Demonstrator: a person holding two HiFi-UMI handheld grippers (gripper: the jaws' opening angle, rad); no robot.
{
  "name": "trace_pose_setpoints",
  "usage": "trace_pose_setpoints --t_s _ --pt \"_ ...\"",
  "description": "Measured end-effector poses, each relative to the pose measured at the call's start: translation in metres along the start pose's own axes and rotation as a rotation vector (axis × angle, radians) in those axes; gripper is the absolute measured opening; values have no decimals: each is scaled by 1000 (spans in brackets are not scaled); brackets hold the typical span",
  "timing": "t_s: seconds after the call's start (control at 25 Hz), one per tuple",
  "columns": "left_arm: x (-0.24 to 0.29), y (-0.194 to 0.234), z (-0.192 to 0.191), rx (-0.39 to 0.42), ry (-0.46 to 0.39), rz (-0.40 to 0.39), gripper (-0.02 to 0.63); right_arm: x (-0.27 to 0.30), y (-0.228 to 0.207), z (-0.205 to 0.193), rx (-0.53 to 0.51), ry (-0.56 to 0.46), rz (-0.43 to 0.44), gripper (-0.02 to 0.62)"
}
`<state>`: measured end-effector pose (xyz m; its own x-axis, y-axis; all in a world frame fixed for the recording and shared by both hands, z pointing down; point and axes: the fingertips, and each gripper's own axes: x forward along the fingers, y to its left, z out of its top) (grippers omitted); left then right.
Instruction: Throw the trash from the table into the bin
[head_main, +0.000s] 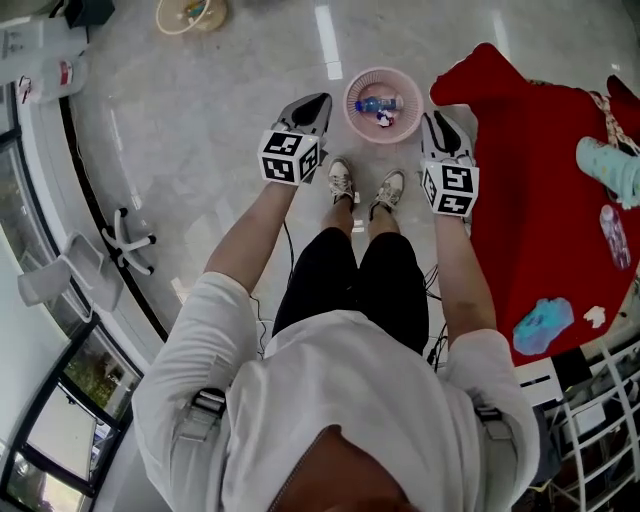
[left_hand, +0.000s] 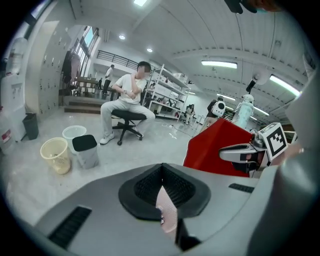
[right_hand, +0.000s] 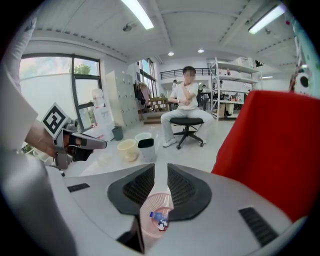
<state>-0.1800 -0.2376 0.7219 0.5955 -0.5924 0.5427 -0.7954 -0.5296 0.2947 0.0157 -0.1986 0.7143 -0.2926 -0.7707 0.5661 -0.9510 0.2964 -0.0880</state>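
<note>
Red table (head_main: 520, 170) runs down the right side. The pink bin (head_main: 349, 108) stands on the floor just ahead of the person's shoes, between the two grippers and just beside the table's corner.

Progress: partly done, by my reading. Some trash is already binned and more lies on the cloth.

Count, in the bin: two pieces.
- One bottle (head_main: 377, 103) with a blue label, lying on its side.
- One small dark-and-white piece (head_main: 385, 119) beside it. It is too small to identify.

Count, on the table: four candidates.
- One teal item (head_main: 608, 168) at the far edge.
- One clear wrapper (head_main: 615, 236) near it.
- One blue wad (head_main: 543, 326) at the near end.
- One white scrap (head_main: 595, 316) just beside the wad.
- Whether all four count as trash is a guess, since the edge of the frame distorts them.

Grippers: two, both over the floor and apart from the table.
- Left gripper (head_main: 312, 108): jaws pressed together, nothing in them.
- Right gripper (head_main: 436, 124): jaws a narrow slot apart and empty, with the bin showing below through the gap.

Remaining: reach back to the table, lift each piece and drop it in the bin.
</note>
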Motion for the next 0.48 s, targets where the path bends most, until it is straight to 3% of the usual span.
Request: trace_pose_setpoints --t_s 0.48 --pt "-90 -58 139 65 -163 -33 11 -126 -3 147 78 -211 -67 40"
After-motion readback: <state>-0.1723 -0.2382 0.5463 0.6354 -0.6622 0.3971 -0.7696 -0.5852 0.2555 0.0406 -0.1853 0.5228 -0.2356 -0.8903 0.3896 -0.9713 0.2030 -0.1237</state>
